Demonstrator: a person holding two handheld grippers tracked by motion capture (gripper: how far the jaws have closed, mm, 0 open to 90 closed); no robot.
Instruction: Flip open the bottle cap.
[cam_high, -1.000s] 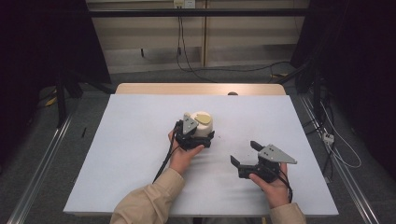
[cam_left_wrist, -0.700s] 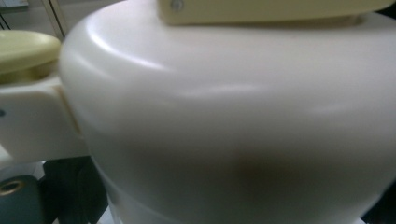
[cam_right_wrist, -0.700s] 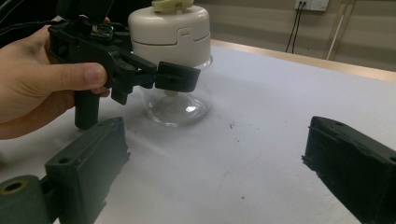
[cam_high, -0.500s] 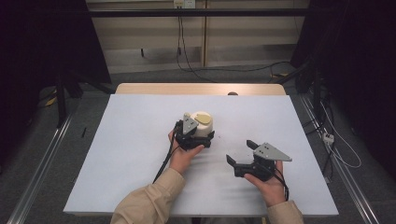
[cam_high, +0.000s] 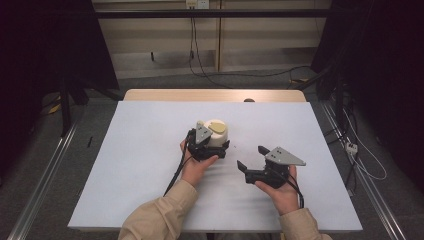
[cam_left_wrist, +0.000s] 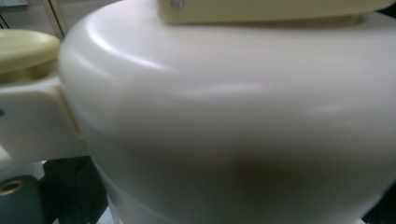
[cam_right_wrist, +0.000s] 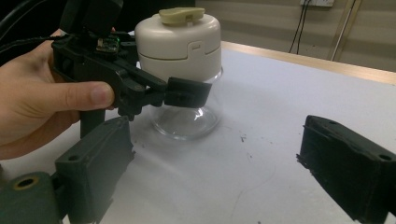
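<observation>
1. One white table (cam_high: 140, 165) carries everything you work on.
2. Your jar (cam_high: 216, 134), cream lid over a clear glass base, stands upright near the table's middle.
3. Your left gripper (cam_high: 212, 146) clamps the jar at its sides.
4. Your right gripper (cam_high: 251, 159) hovers nearby, jaws spread wide, holding nothing.

We saw the white table (cam_high: 150, 165) evenly and softly lit from above, while the room around it fell into deep shadow. Shadows under the hands were faint. In the left gripper view the cream jar lid (cam_left_wrist: 224, 116) sat too close, wholly out of focus, with pale glare streaks and a dark smudge. The right gripper view was sharper, its near jaws blurred.
</observation>
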